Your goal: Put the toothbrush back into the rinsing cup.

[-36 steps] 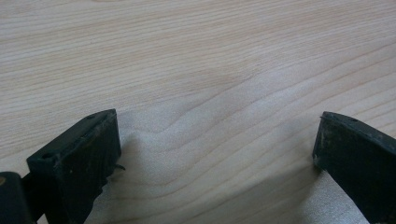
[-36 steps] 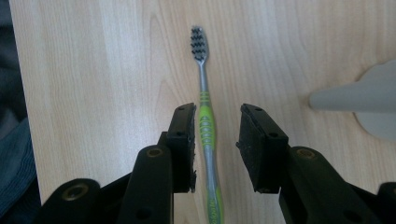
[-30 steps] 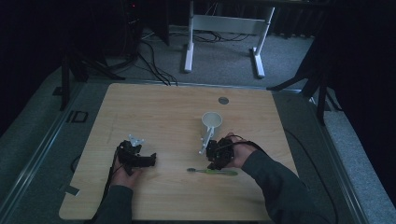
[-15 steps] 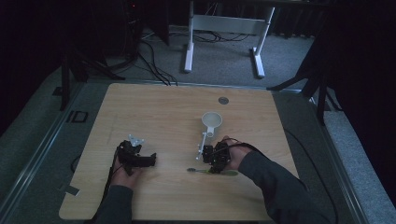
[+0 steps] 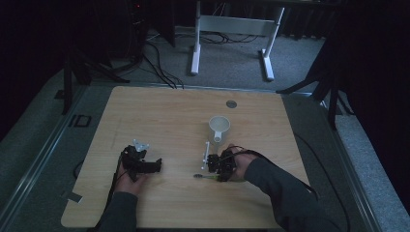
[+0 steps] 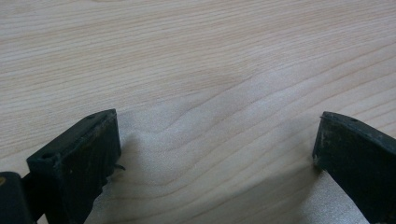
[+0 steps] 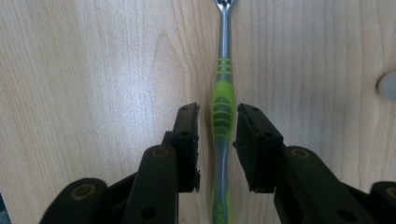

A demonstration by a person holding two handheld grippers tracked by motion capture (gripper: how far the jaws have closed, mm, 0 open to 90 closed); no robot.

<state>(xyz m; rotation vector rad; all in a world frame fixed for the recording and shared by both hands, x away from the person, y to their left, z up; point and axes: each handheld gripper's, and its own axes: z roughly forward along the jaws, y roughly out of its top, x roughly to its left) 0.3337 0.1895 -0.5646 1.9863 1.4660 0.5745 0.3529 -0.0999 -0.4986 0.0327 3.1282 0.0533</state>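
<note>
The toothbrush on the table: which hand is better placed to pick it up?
The right. Its tongs already straddle the toothbrush handle, nearly closed on it. The left tongs are wide open over bare table, well away from it.

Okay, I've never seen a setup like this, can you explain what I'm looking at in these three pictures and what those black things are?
A person sits at a wooden table and holds a hand tool in each hand. Each tool ends in a claw with two black jaws and carries its own small camera.

The wide picture is taken from above the table. It shows the left claw and the right claw, each in a hand. On the table are a white cup, a white stick-like object I can't identify, and a toothbrush.

The other two pictures come from the claw cameras, looking along the jaws. The left claw is wide open over bare wood. The right claw has its jaws on either side of the green and grey toothbrush handle, with small gaps showing, so it isn't gripped yet. The toothbrush lies flat on the table.
</note>
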